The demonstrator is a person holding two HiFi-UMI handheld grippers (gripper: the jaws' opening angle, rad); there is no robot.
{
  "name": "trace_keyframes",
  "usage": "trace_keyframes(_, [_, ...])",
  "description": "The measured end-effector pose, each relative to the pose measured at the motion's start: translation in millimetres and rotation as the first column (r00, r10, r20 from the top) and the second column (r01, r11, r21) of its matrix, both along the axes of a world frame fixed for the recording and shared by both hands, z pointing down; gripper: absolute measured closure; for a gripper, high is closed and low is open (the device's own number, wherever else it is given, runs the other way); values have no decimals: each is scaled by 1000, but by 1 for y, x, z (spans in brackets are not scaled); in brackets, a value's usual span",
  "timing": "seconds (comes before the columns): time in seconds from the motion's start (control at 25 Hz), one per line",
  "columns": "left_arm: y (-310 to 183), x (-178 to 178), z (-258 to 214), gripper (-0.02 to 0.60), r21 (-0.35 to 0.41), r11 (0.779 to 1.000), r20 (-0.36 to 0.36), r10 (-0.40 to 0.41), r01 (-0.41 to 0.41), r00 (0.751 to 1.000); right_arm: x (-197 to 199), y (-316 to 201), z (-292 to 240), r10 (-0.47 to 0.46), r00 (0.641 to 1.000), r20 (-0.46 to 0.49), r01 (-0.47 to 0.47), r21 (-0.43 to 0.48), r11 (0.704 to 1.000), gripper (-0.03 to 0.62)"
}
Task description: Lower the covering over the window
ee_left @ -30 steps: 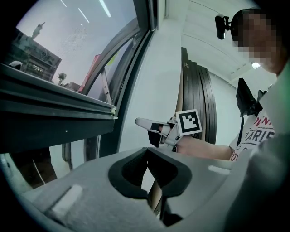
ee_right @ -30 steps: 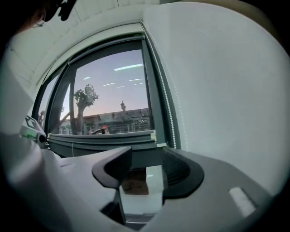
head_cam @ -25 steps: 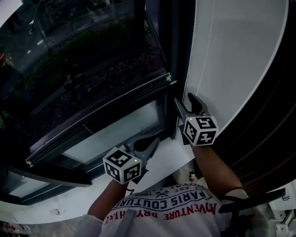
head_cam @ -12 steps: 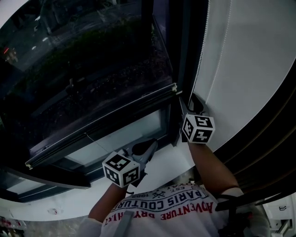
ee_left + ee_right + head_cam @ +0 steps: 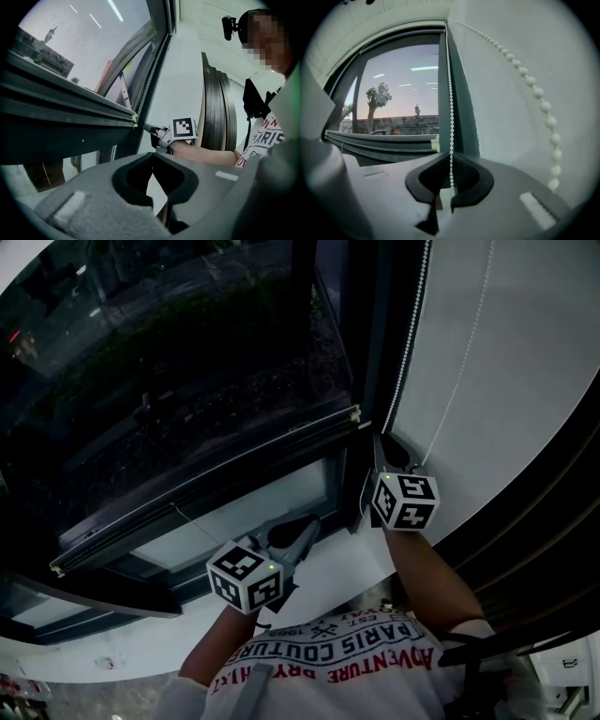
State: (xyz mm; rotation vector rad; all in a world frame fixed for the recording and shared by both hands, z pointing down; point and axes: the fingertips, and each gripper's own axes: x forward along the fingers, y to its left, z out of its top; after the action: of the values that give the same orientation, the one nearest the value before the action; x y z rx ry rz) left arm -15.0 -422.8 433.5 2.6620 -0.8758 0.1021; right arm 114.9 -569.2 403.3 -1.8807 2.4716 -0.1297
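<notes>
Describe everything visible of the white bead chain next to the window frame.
The bead chain is a string of small round white beads, plastic by the look, in two strands. One hangs straight beside the dark window frame; the other curves slack across the white surface to its right. The right gripper, whose jaws have just closed, pinches the straight strand.

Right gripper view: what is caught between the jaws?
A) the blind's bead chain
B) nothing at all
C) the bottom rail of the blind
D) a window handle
A: the right gripper has just closed its jaws on the white bead chain, which hangs down along the window frame and runs straight into the meeting jaw tips.
</notes>
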Motion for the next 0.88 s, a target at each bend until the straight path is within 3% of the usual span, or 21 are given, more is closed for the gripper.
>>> trace_keyframes(0.16, [10,8,-12,580,49,998,-29,44,-43,999,-11,21,-3,-97,995,12,97,16,995,581])
trace_keyframes(0.36, [23,18,-42,578,183,981,-62,75,-63,995,-20,61,-4,-202,978,43,201,25,979,579])
trace_keyframes(0.76, [34,48,-81,577,248,952,-41,193,-177,980,-28,143,-12,-319,947,45,316,61,947,580])
trace_keyframes(0.88, [33,60,-91,525,225,953,-64,224,-205,972,-30,160,-13,-347,938,13,346,66,936,580])
